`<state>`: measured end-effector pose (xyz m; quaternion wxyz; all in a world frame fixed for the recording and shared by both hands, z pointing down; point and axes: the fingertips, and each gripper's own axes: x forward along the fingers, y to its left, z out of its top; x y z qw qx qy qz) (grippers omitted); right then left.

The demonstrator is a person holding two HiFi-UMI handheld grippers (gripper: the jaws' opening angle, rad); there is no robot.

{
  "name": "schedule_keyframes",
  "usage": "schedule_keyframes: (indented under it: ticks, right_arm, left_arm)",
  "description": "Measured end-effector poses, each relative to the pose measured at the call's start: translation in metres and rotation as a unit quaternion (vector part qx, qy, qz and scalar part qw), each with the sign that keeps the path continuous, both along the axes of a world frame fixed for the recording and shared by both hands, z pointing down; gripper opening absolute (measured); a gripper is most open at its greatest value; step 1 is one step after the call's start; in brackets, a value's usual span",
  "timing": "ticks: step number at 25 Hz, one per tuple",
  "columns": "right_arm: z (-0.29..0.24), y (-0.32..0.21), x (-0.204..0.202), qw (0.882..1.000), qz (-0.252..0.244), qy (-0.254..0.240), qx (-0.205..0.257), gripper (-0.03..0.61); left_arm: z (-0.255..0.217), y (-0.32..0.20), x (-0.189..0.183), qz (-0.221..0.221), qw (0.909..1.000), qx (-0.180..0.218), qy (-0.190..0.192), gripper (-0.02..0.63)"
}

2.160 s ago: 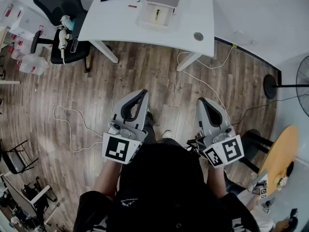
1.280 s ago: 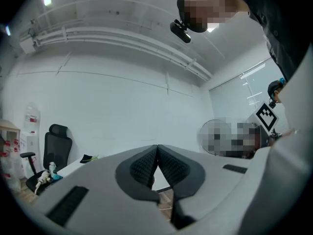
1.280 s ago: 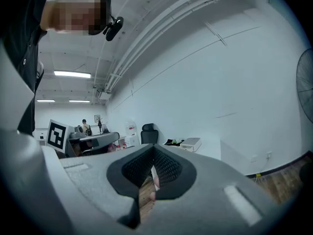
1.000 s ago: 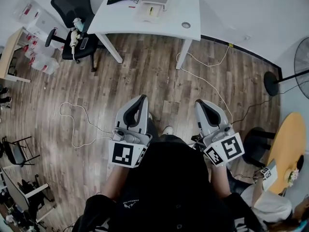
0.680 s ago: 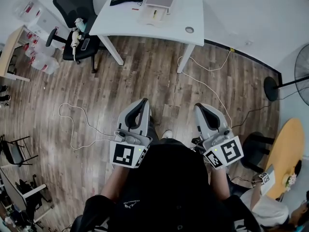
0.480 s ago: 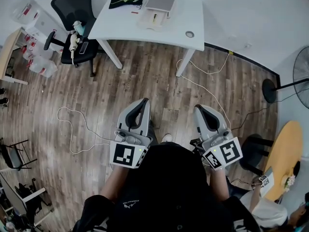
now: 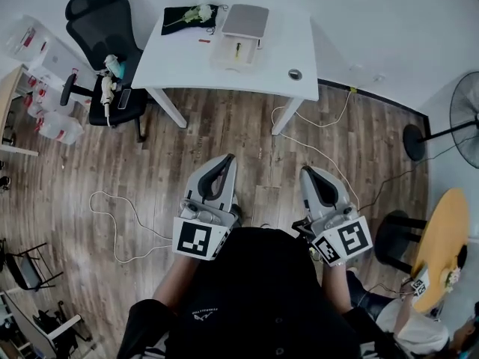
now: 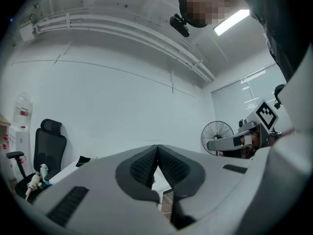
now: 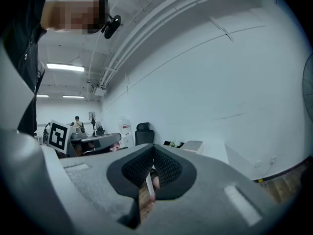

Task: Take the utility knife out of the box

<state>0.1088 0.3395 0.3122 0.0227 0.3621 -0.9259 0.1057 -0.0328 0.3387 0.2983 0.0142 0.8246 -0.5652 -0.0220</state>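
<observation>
A white open box [image 7: 236, 52] lies on the white table [image 7: 187, 58] far ahead, with a small yellow utility knife [image 7: 238, 48] inside it. A flat grey lid [image 7: 246, 20] rests just behind the box. My left gripper [image 7: 225, 160] and right gripper [image 7: 305, 173] are held level in front of the body over the wooden floor, well short of the table. The left gripper [image 8: 157, 147] has its pads pressed together with nothing between them. The right gripper [image 9: 153, 147] also has its pads meeting, empty.
A black cloth with a white flower [image 7: 191, 13] lies on the table's far left. A black office chair [image 7: 101, 28] stands left of the table. Cables [image 7: 307, 137] trail over the floor. A standing fan [image 7: 468, 118] and a round wooden table [image 7: 438, 241] are at the right.
The table and box sit lower and larger in the head view than a second ago. Both grippers have come forward with the person, their jaws unchanged.
</observation>
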Motion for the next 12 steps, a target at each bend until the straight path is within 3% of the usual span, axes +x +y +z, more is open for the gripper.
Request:
schedule_keyframes:
  ticks: [6,12]
  right_arm:
    - [-0.001,-0.03,-0.027,1.0,0.021,0.005,-0.001,0.005]
    - [0.0,-0.049,-0.06,1.0,0.011,0.007,0.009,0.005]
  left_arm:
    - [-0.004,-0.033,-0.027,0.016,0.9997,0.012,0.012,0.005]
    - [-0.003,-0.055,-0.051,0.022,0.999,0.012,0.036,0.005]
